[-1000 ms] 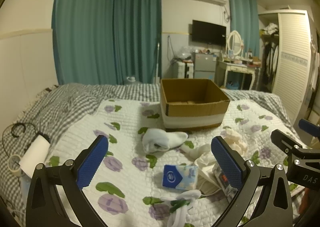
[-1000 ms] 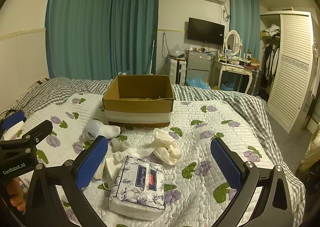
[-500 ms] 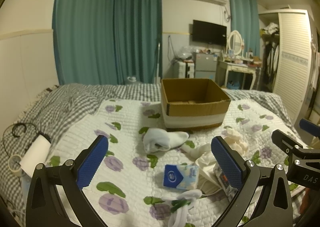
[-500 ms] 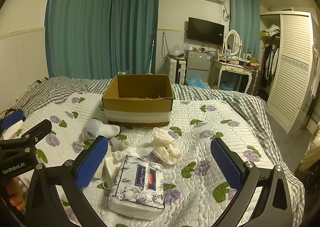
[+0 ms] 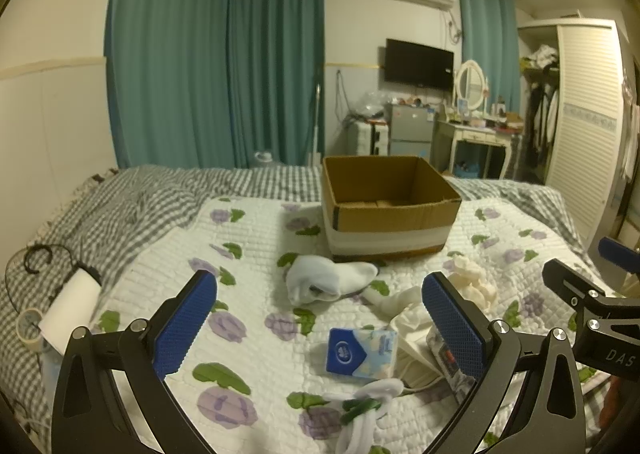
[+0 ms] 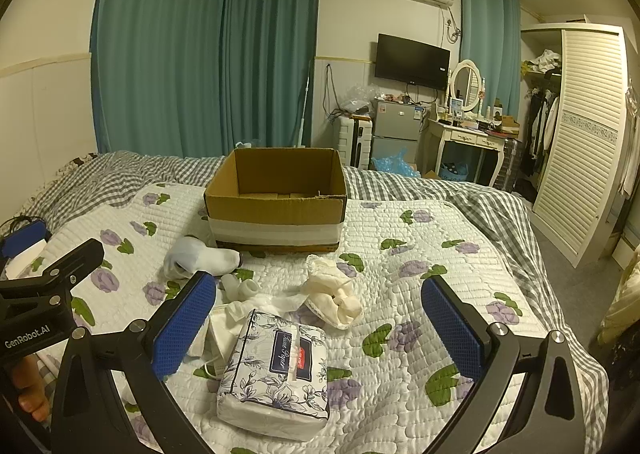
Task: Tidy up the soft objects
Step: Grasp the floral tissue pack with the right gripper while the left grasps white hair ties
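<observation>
Both grippers spread wide, grasping nothing: left gripper (image 5: 319, 316) and right gripper (image 6: 318, 318) hovering above the quilt (image 6: 420, 238), short of the box (image 6: 276, 200).

Box open-topped, upright on the quilt, white band round its lower wall; inside looks bare, as far as visible.

Just in front of the box, toward its left corner: white sock (image 6: 200, 256), apart from the wall. Nearer than the sock: small white rolled pieces (image 6: 240, 288).

In front of the box, toward its right: cream cloth bundle (image 6: 332, 296), crumpled, with a strip of white fabric (image 6: 276, 300) trailing toward the tissue pack (image 6: 276, 362).

Tissue pack floral, lying flat, well in front of the box, between the right gripper's fingers in view, untouched.

Left of the pack, in the left view: small blue packet (image 5: 360, 350), flat on the quilt. Nearer still: white-and-green sock (image 5: 364, 410).
</observation>
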